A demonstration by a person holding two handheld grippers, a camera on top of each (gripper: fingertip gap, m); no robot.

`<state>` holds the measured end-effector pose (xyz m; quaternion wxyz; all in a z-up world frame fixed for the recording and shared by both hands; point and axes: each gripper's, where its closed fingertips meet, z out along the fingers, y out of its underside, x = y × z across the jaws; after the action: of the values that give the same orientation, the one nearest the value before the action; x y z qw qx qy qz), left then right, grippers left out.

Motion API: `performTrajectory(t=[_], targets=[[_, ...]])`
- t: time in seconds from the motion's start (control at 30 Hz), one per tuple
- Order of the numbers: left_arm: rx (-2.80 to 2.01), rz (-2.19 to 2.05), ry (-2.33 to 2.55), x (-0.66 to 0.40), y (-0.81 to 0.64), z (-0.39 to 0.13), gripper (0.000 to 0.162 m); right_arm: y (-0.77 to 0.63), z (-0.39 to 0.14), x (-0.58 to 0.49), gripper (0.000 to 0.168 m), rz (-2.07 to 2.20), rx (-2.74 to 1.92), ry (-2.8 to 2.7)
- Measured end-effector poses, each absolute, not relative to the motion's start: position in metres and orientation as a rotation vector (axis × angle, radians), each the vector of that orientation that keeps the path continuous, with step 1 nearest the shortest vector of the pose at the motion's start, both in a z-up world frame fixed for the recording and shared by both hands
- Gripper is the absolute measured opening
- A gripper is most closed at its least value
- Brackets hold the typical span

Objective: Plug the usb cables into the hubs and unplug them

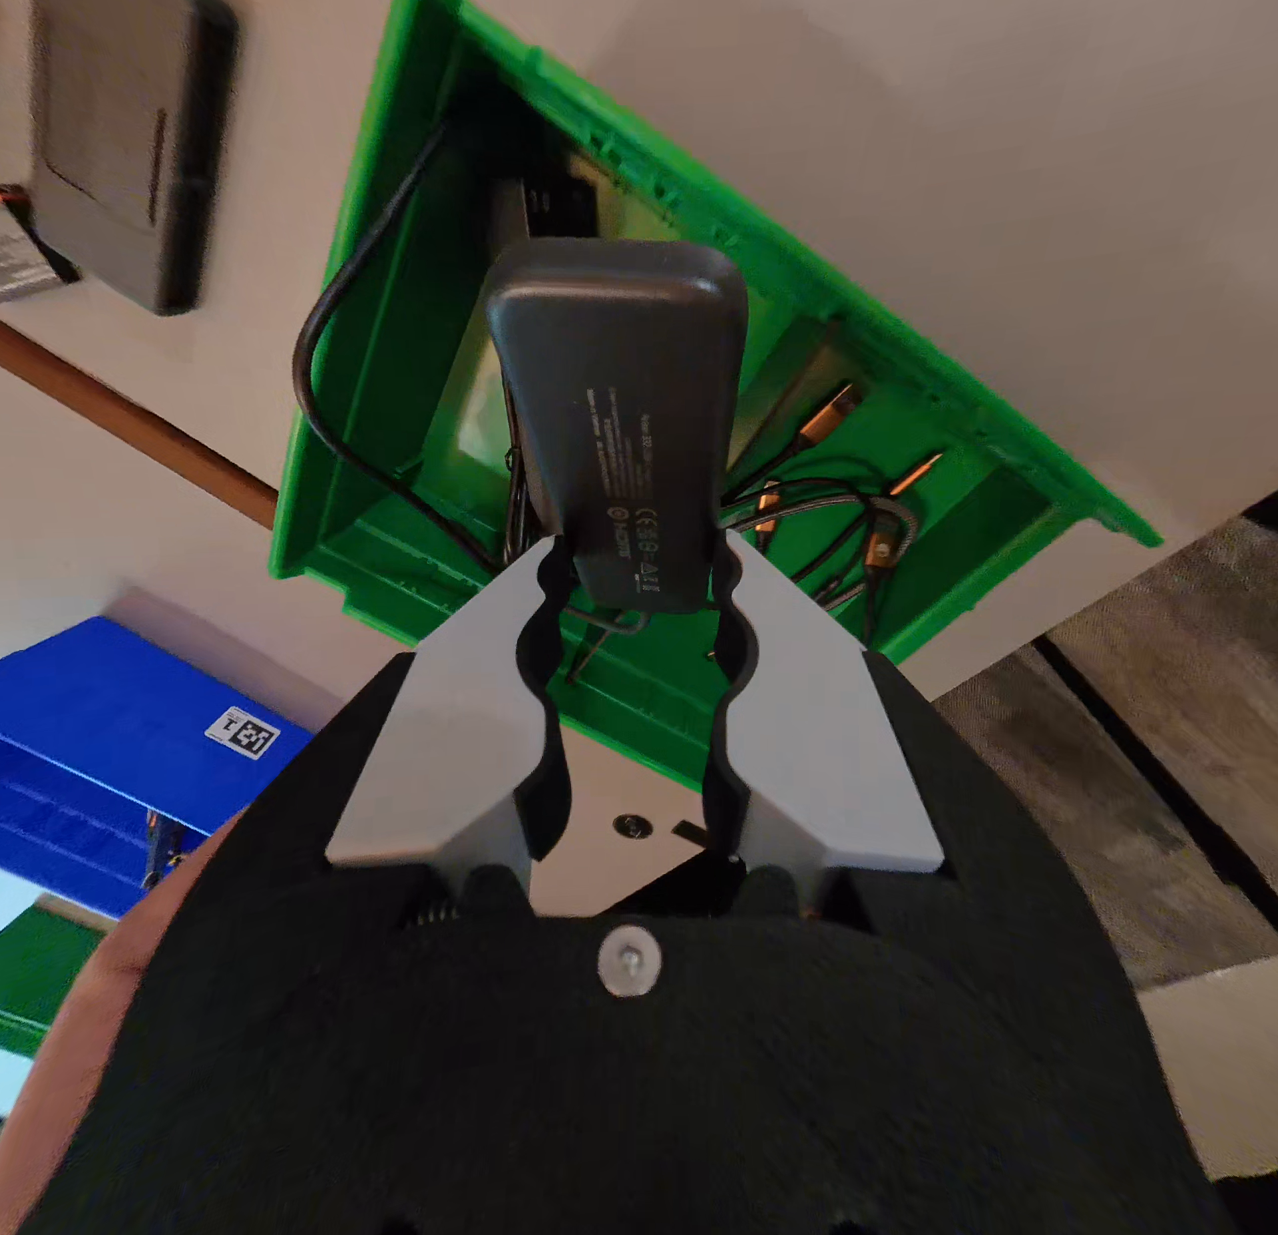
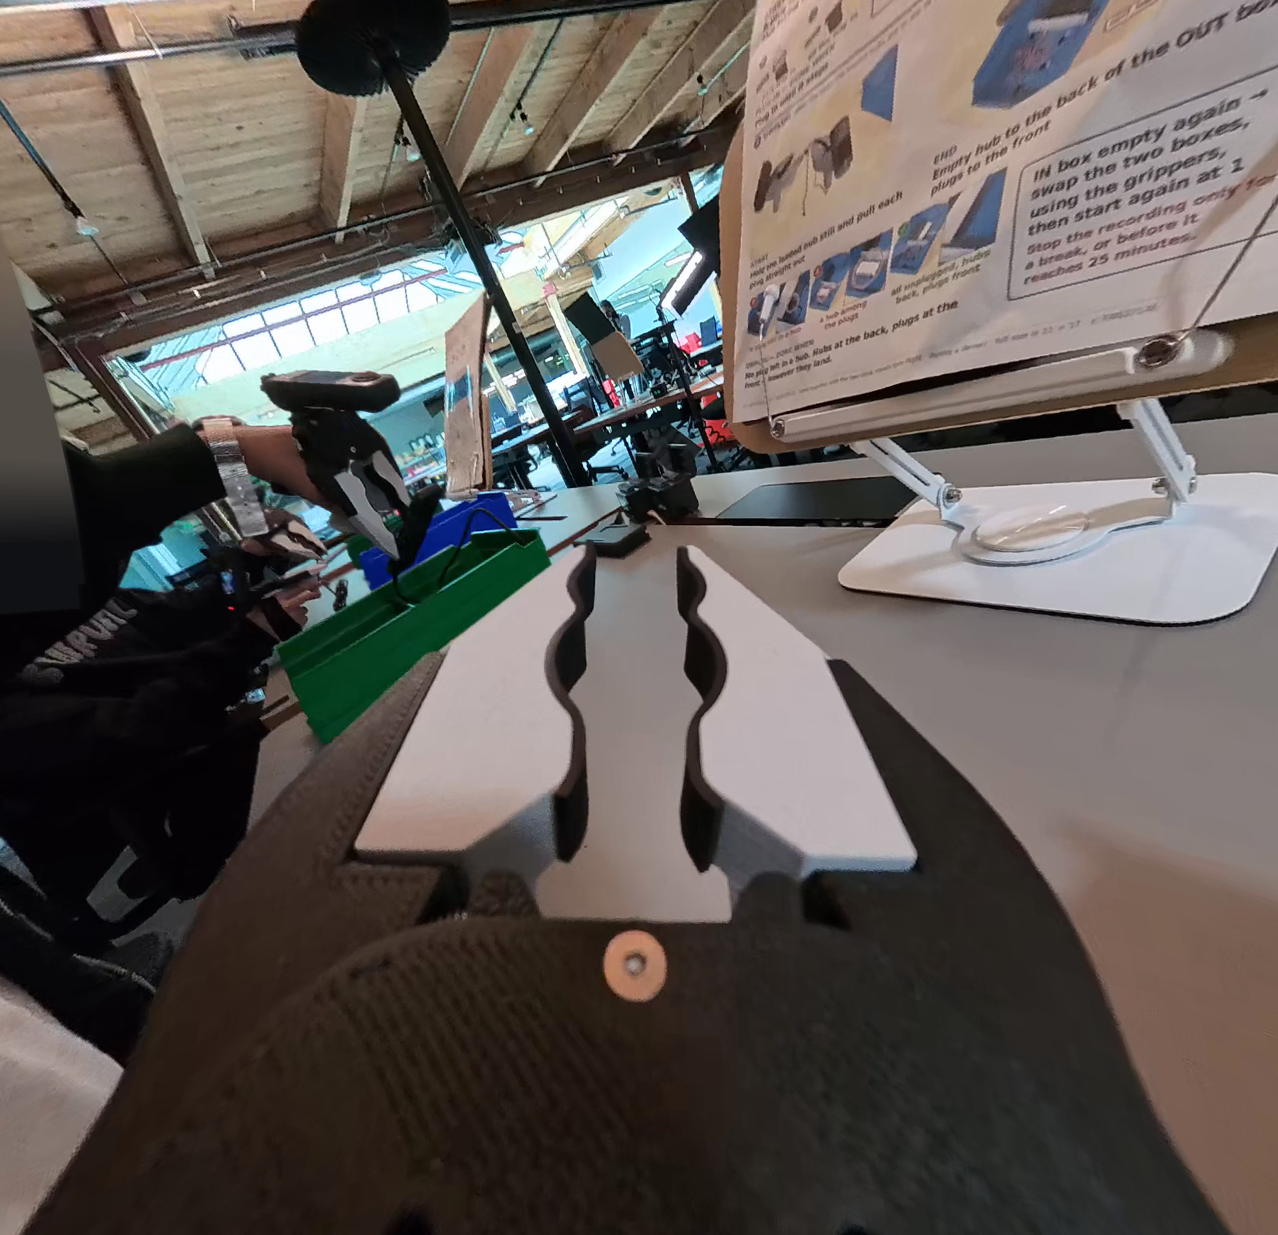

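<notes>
My left gripper is shut on the near end of a dark grey USB hub and holds it above the green bin. The hub's black cable loops out to the left over the bin wall. Several loose USB cables with copper-coloured plugs lie in the bin's right part. A second dark hub lies at the bin's far end. My right gripper is open and empty, low over the grey table. The right wrist view also shows the left gripper with the hub over the green bin.
A blue bin stands beside the green one, also in the right wrist view. A dark flat device lies beyond. An instruction sheet rests on a white stand at the right. A black pole rises behind.
</notes>
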<state>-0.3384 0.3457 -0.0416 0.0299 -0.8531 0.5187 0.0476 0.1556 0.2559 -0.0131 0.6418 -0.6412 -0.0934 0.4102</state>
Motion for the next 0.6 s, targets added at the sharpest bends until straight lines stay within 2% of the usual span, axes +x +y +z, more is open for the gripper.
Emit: performTrajectory(t=[0.17, 0.43, 0.6], targets=[[-2.392, 0.053, 1.446, -0.305, 0.337, 0.013, 0.042, 0.229, -0.013, 0.166, 0.022, 1.003, -1.433, -0.17], [-1.966, -0.027, 1.11, -0.259, 0.324, 0.138, 0.041, 0.192, -0.016, 0.18, 0.022, 1.026, -1.418, -0.17], [-1.79, -0.244, 0.983, -0.212, 0.29, 0.191, 0.041, 0.176, -0.032, 0.175, 0.02, 1.032, -1.443, -0.194]])
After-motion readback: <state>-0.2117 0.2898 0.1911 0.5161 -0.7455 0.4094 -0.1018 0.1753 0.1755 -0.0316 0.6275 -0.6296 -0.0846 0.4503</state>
